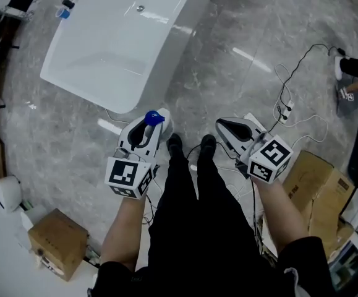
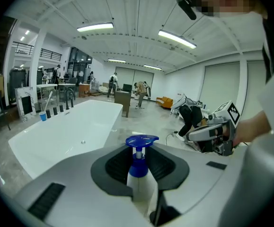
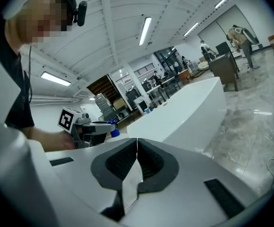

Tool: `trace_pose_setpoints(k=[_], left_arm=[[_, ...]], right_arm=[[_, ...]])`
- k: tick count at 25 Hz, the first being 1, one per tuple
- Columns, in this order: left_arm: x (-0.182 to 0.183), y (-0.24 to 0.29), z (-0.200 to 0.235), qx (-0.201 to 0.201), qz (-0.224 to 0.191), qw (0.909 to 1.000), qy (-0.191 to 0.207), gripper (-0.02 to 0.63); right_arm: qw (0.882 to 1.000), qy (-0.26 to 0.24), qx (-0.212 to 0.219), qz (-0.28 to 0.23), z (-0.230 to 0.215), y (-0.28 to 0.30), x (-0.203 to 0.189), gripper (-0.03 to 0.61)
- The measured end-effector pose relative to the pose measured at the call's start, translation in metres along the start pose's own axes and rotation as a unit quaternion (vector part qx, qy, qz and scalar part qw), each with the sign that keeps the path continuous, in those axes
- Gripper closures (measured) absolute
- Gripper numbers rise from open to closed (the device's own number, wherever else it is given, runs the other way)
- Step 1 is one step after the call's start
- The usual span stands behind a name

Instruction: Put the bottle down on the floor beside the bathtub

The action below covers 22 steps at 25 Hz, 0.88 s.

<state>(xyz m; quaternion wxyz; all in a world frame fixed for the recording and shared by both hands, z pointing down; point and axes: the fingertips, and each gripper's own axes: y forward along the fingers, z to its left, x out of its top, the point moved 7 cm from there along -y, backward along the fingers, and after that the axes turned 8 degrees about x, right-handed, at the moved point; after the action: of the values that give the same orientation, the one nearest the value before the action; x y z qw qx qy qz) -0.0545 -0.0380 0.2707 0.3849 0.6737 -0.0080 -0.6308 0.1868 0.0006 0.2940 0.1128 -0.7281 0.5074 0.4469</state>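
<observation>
The bottle (image 2: 141,187) is clamped in the left gripper (image 2: 140,165), with the bathtub (image 2: 66,131) ahead, and the right gripper (image 3: 137,162) is seen closed, empty.

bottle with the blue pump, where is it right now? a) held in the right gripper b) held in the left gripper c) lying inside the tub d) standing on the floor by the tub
B: the left gripper view shows the bottle clamped upright between the pads of the left gripper, while the right gripper has its jaws together with nothing between them.
</observation>
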Motion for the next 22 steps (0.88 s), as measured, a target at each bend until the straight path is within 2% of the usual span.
trace_pose_setpoints(k=[6,10,15,18,22], left_arm=[[-0.058,0.051,0.011,0.005,0.021,0.9998,0.005,0.522],[-0.101,0.075,0.019,0.004,0.035,0.9994,-0.002,0.520],[-0.141,0.103,0.021,0.002,0.055,0.9985,-0.006,0.522],[-0.165,0.123,0.020,0.000,0.066,0.9978,0.004,0.521],[-0.202,0.156,0.019,-0.024,0.089,0.9952,0.035,0.522]], right_arm=[[1.000,0.020,0.021,-0.003,-0.053,0.038,-0.036,0.551],[0.999,0.022,0.034,-0.011,-0.069,0.066,-0.053,0.551],[0.999,0.018,0.047,0.012,-0.089,0.089,-0.086,0.551],[0.998,0.022,0.051,0.028,-0.108,0.099,-0.116,0.550],[0.997,0.045,0.049,0.040,-0.140,0.112,-0.164,0.551]])
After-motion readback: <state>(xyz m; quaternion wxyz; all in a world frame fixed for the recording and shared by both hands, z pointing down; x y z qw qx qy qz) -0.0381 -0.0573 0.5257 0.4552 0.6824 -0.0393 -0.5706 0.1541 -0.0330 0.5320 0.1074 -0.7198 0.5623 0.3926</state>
